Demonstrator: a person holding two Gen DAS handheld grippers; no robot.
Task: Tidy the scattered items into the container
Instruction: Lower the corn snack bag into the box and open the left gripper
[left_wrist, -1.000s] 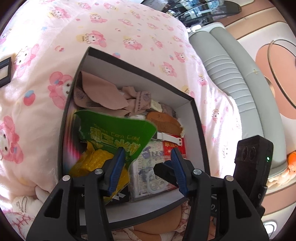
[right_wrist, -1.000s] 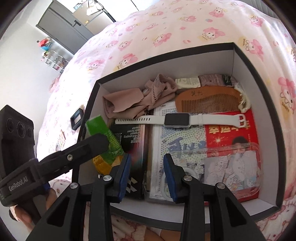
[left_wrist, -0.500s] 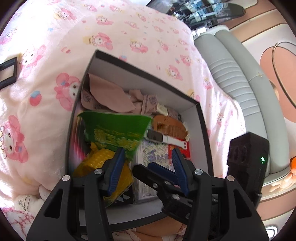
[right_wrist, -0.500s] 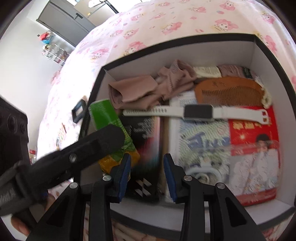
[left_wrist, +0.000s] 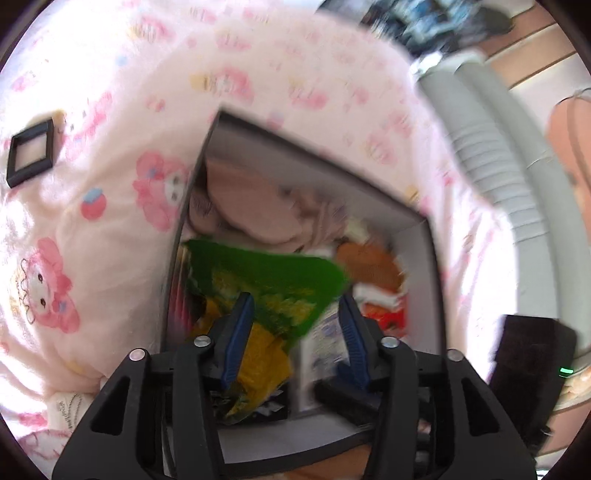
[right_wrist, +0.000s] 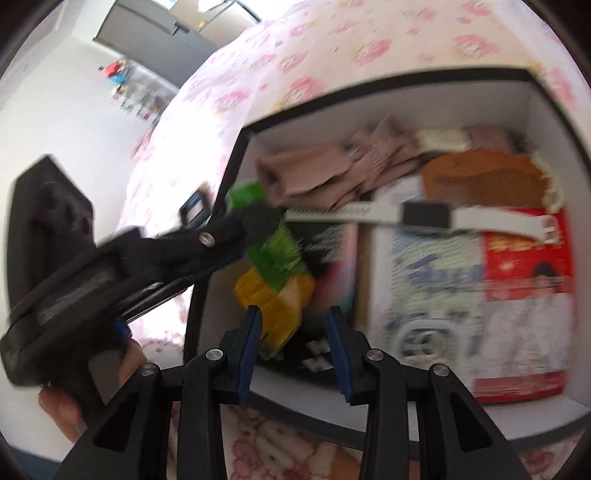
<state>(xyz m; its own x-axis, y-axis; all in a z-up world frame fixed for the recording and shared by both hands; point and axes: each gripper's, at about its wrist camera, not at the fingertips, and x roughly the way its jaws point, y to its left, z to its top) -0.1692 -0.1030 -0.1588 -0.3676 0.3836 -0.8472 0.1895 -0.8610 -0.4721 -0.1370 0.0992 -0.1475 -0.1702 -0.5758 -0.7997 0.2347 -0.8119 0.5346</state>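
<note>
A black box (left_wrist: 295, 147) with white inner walls sits on the pink bedspread. A green and yellow snack bag (left_wrist: 266, 273) stands at its left side. My left gripper (left_wrist: 294, 299) straddles the bag and its jaws are closing, but the right pad stands clear of the bag. In the right wrist view the left fingers (right_wrist: 255, 221) reach over the bag's (right_wrist: 273, 266) green top. My right gripper (right_wrist: 292, 312) hangs open over the box's (right_wrist: 369, 92) near left corner, gripping nothing.
The box also holds beige cloths (right_wrist: 306, 173), a wooden comb (right_wrist: 480, 173), a white watch (right_wrist: 424, 216) and printed packets (right_wrist: 517, 266). A small black frame (left_wrist: 31, 153) lies on the bed to the left. A grey padded bed edge (left_wrist: 498, 147) runs to the right. A hand (right_wrist: 62, 410) holds the left gripper.
The left view has tipped up and shows more bed beyond the box; the bag stays between the fingers. My right gripper has slid left, from the box's middle toward the bag corner.
</note>
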